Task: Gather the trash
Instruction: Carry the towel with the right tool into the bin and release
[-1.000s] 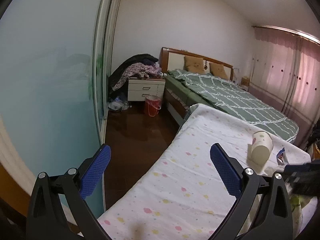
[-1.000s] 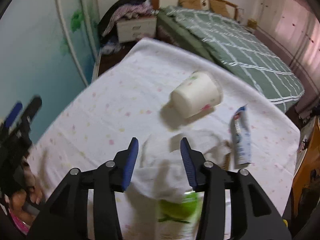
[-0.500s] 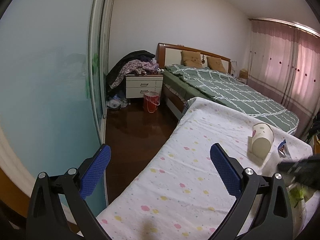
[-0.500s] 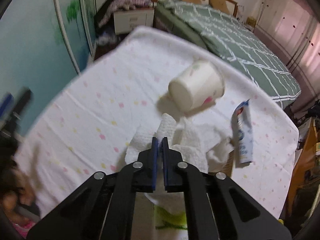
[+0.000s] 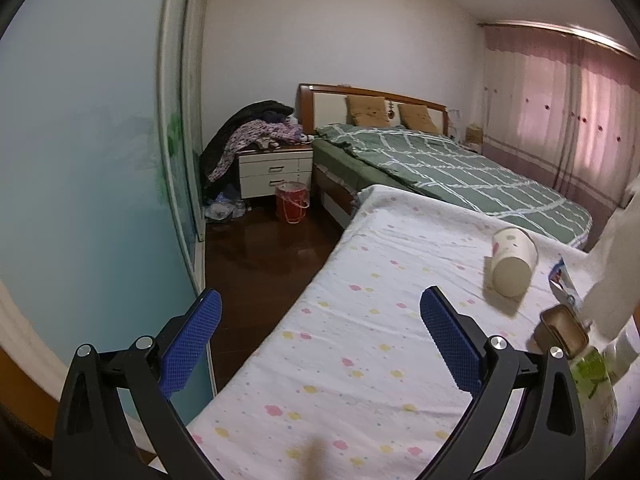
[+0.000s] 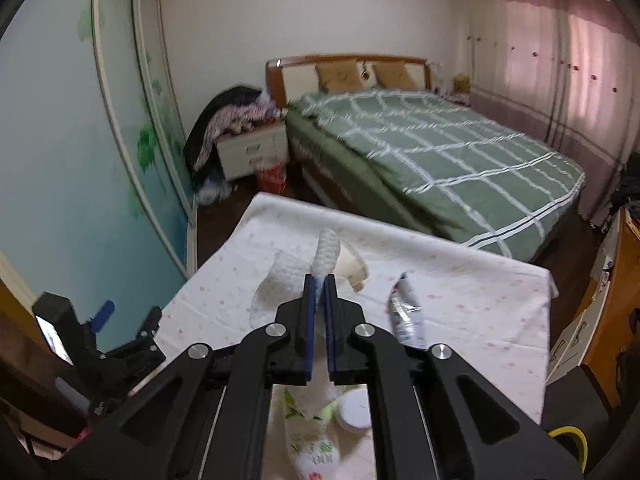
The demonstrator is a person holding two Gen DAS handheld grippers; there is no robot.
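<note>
My right gripper [image 6: 319,280] is shut on a white paper towel [image 6: 288,276] and holds it lifted above the flowered white sheet [image 6: 460,284]; the towel hangs at the right edge of the left wrist view [image 5: 614,264]. A paper cup [image 5: 512,266] lies on its side on the sheet, partly hidden behind the towel in the right wrist view [image 6: 354,270]. A squeezed tube [image 6: 406,312] lies to its right. A green-labelled bottle [image 6: 312,440] lies under my right gripper. My left gripper [image 5: 320,336] is open and empty over the sheet's left edge.
A red waste bin [image 5: 292,202] stands on the dark floor by the white nightstand [image 5: 274,172]. A green checked bed [image 6: 440,152] lies beyond. A sliding wardrobe door [image 5: 80,160] runs along the left. A small brown box [image 5: 562,330] lies near the bottle. A wooden cabinet [image 6: 608,320] stands at right.
My right gripper closed on the paper towel and lifted it off the sheet, tilting up toward the room. My left gripper stayed open and nearly still.
</note>
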